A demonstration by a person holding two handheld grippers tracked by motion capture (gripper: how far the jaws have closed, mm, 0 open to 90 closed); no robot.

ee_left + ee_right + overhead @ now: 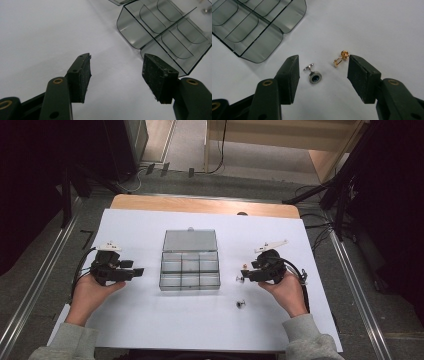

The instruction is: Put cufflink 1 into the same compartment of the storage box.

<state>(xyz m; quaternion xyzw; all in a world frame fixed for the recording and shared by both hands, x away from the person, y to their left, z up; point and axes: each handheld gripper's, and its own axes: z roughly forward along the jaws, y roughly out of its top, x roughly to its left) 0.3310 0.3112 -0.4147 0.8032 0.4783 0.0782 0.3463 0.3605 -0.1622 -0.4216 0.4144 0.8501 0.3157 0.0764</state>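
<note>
A clear compartment box with its lid open lies in the middle of the white sheet; its corner is in the left gripper view and in the right gripper view. My right gripper is open, jaws wide apart over the sheet. Between the jaws lie a silver cufflink with a dark face and a gold cufflink, neither one gripped. In the high view the right gripper sits right of the box. My left gripper is open with nothing between its jaws, left of the box.
A third small dark cufflink lies on the sheet nearer the person, below the right gripper. The white sheet covers a wooden table. Dark stands and cables flank the table.
</note>
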